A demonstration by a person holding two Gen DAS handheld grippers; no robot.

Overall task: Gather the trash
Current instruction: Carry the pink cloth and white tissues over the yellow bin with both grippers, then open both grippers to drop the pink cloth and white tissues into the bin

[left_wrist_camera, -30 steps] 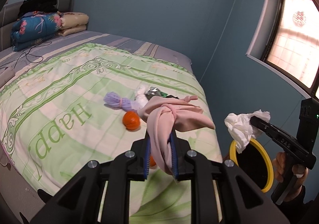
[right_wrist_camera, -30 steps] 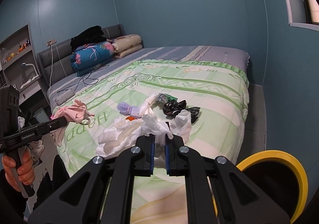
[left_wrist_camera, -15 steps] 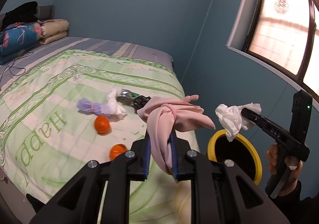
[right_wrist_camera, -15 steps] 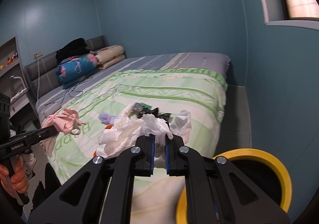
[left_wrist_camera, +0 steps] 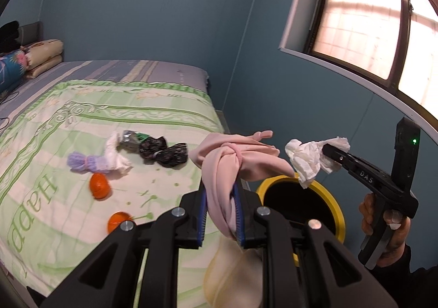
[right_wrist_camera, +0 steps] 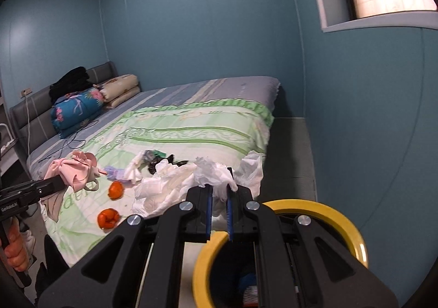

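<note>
My left gripper (left_wrist_camera: 220,186) is shut on a knotted pink cloth (left_wrist_camera: 235,157), which hangs between its blue pads above the bed's foot corner. My right gripper (right_wrist_camera: 219,189) is shut on a crumpled white tissue (right_wrist_camera: 212,173), held over the near edge of a yellow-rimmed bin (right_wrist_camera: 332,210). In the left wrist view the right gripper (left_wrist_camera: 327,149) holds the tissue (left_wrist_camera: 308,164) just above the bin's rim (left_wrist_camera: 337,216). The right wrist view shows the left gripper (right_wrist_camera: 60,182) with the pink cloth (right_wrist_camera: 78,171) at the far left.
On the green bedspread (left_wrist_camera: 68,121) lie two orange peels (left_wrist_camera: 100,189) (left_wrist_camera: 117,221), a purple sock bundle (left_wrist_camera: 80,163), a white rag (left_wrist_camera: 115,153) and dark wrappers (left_wrist_camera: 164,153). Blue wall and a window (left_wrist_camera: 364,25) close off the right. Pillows (right_wrist_camera: 120,90) sit at the headboard.
Both grippers have swung right, away from the bed's middle and toward the bin, each still gripping its load. The bin now fills more of both views.
</note>
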